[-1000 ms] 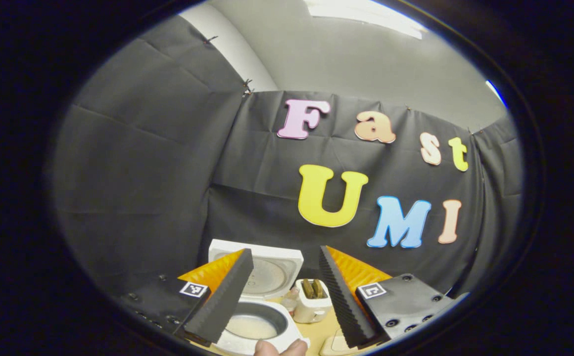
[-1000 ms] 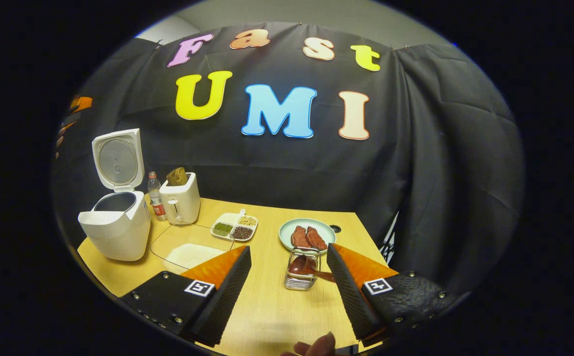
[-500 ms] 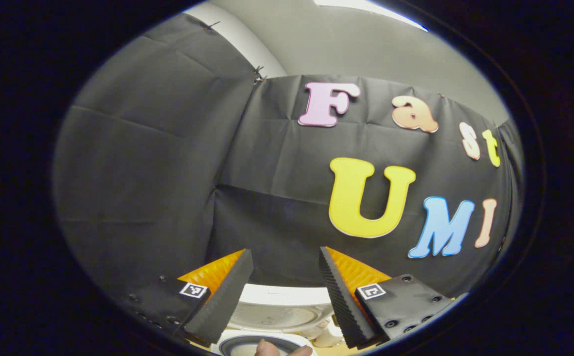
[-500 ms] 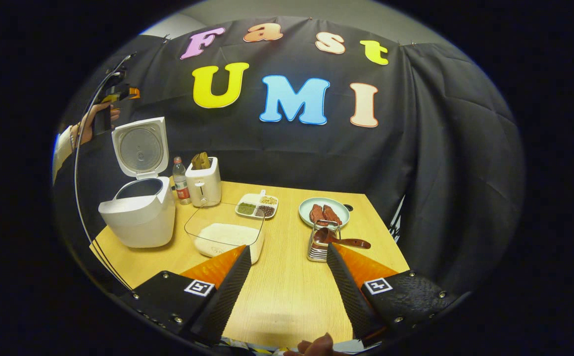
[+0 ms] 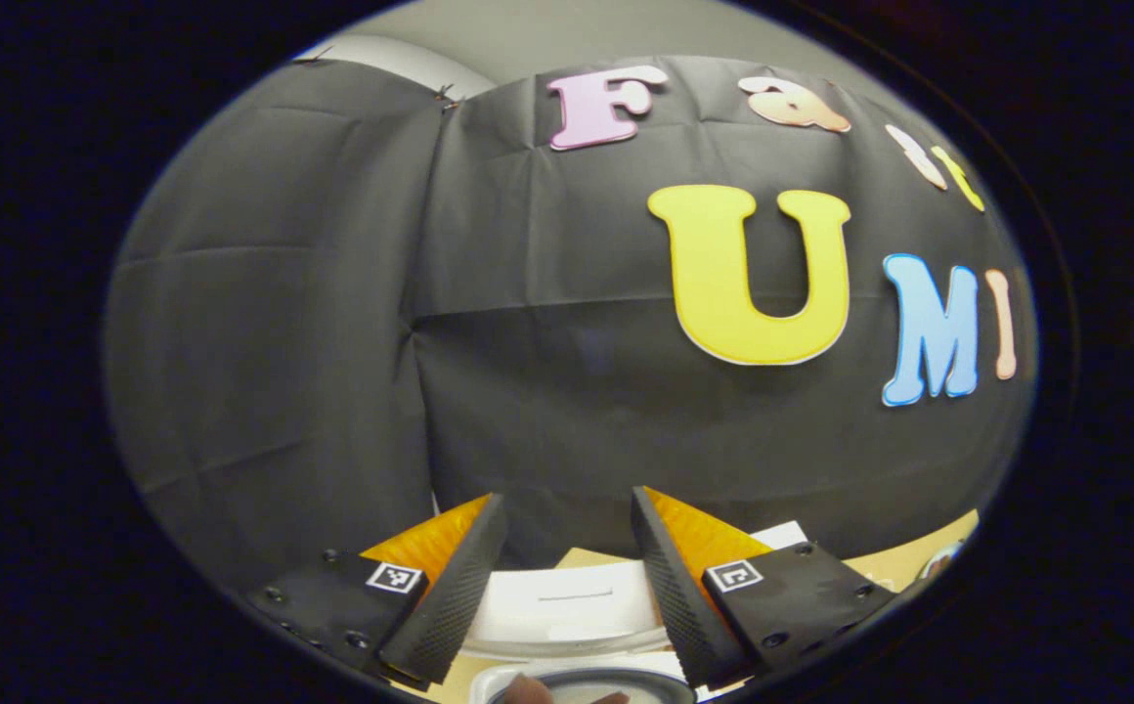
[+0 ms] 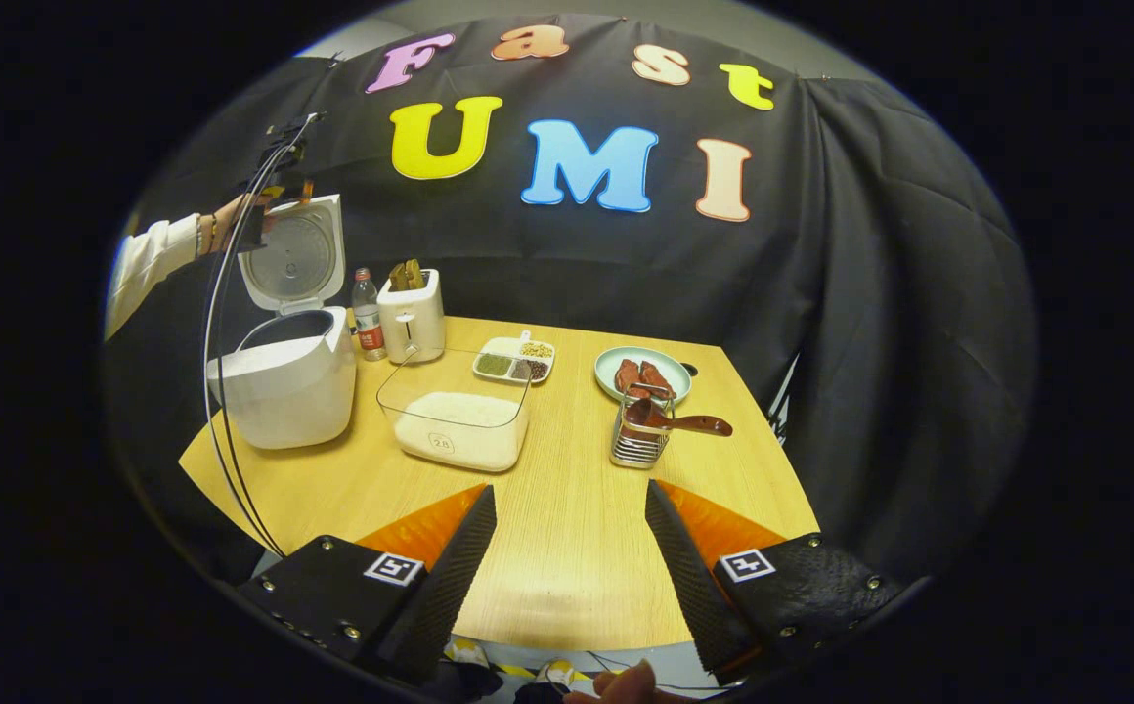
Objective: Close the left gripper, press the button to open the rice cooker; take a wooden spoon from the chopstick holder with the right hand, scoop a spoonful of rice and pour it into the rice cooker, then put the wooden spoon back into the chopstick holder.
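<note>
The white rice cooker [image 6: 283,376] stands at the table's left with its lid [image 6: 293,254] raised. A hand in a white sleeve [image 6: 142,264] holds my left gripper [image 6: 279,191] at the lid's top edge. In the left gripper view, my left gripper [image 5: 565,496] is open, with the lid [image 5: 567,606] and pot rim [image 5: 596,680] just below it. The wooden spoon [image 6: 675,420] rests in the wire chopstick holder [image 6: 637,445], handle pointing right. A clear container of rice [image 6: 455,420] sits mid-table. My right gripper [image 6: 568,487] is open and holds nothing, over the table's near edge.
Behind the rice container stand a toaster [image 6: 411,313] and a bottle [image 6: 366,313]. A divided dish of beans [image 6: 513,362] and a plate with meat [image 6: 640,374] lie farther back. Cables [image 6: 225,411] hang past the wooden table's [image 6: 567,567] left corner.
My right gripper has drawn back and up from the holder, so more of the table shows. My left gripper has moved in toward the top of the raised lid. Both stay open.
</note>
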Available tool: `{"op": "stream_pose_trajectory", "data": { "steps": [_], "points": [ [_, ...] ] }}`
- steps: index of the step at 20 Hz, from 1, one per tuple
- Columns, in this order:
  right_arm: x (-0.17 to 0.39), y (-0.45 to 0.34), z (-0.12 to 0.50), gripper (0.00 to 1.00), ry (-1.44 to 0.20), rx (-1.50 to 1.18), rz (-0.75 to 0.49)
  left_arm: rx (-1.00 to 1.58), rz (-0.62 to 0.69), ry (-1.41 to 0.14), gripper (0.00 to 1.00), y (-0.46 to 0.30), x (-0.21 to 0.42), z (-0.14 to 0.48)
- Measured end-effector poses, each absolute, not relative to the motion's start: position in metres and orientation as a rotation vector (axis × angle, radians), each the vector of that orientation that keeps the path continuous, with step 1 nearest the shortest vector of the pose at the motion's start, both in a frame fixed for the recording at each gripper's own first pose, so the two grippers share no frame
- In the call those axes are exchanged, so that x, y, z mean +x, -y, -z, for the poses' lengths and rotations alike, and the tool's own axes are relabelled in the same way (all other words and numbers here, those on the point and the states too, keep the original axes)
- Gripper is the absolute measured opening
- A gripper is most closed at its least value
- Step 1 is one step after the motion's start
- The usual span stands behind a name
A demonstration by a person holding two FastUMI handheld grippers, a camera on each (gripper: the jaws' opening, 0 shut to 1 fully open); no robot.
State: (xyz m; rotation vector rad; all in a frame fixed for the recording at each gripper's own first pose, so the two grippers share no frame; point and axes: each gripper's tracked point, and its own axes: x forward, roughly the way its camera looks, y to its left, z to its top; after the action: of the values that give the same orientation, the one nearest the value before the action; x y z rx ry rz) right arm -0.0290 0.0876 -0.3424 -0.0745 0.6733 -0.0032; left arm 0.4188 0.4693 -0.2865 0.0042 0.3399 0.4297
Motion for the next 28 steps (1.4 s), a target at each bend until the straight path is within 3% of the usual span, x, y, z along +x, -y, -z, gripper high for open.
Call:
{"op": "stream_pose_trajectory", "data": {
  "steps": [3,14,28],
  "points": [
    [-0.030,-0.097,0.341,0.94,-0.669,-0.078,-0.016,-0.019,-0.443,-0.352,0.93,-0.472,0.418,0.290],
    [-0.026,-0.105,0.344,0.94,-0.675,-0.072,-0.016,-0.017,-0.443,-0.357,0.91,-0.424,0.350,0.294],
    [-0.024,-0.118,0.361,0.94,-0.715,-0.065,-0.037,-0.052,-0.439,-0.447,0.93,-0.355,0.234,0.395]
  ]
}}
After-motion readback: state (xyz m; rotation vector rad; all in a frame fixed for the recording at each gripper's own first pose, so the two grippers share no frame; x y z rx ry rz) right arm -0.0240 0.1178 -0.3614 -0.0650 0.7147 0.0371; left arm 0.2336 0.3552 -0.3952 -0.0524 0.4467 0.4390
